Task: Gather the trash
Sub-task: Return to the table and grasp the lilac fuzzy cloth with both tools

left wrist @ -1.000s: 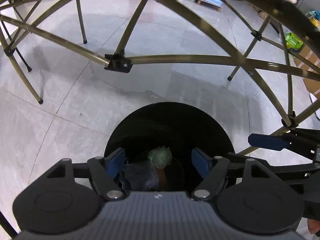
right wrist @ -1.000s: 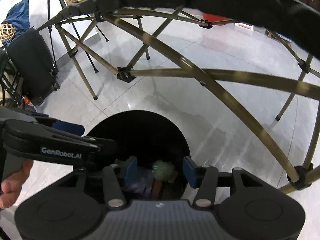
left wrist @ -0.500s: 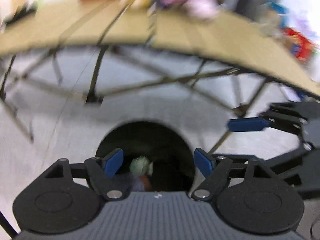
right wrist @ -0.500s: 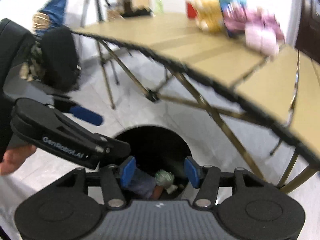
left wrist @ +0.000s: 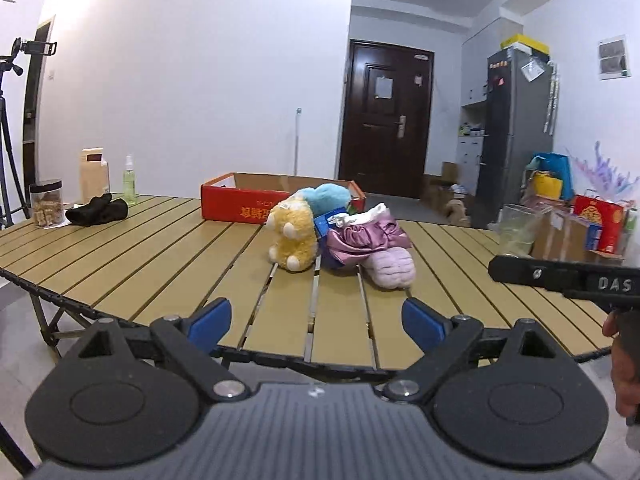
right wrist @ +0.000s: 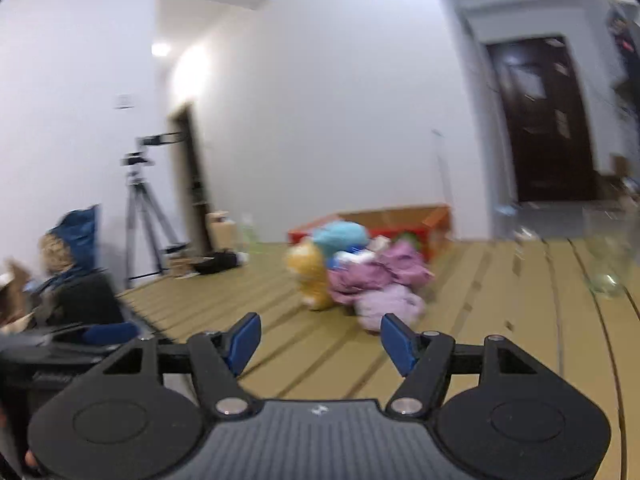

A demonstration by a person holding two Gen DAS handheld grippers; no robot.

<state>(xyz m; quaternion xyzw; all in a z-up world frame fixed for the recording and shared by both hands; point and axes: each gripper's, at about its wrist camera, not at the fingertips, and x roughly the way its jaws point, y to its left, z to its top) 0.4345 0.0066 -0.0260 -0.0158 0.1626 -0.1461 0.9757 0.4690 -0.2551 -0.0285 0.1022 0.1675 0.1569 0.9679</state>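
Note:
My left gripper (left wrist: 316, 322) is open and empty, held at the near edge of the slatted wooden table (left wrist: 160, 252). My right gripper (right wrist: 320, 342) is open and empty, above the table's near part (right wrist: 500, 320); its view is blurred. A heap lies mid-table: a yellow plush toy (left wrist: 290, 236), a blue plush (left wrist: 328, 197), crumpled pink cloth (left wrist: 366, 236) and a lilac slipper (left wrist: 392, 270). The same heap shows in the right wrist view (right wrist: 360, 276). The right gripper's body shows at the right of the left wrist view (left wrist: 560, 276). The black bin is out of view.
A red cardboard box (left wrist: 248, 204) stands behind the heap. A black cloth (left wrist: 98, 210), a jar (left wrist: 46, 202) and a spray bottle (left wrist: 129, 180) are at the table's far left. A clear glass (left wrist: 516, 230) stands at the right. A tripod (right wrist: 140, 216) stands left.
Both grippers have swung up from over the black bin under the table to table height. The bin and the trash in it have left view; the tabletop heap has come into view.

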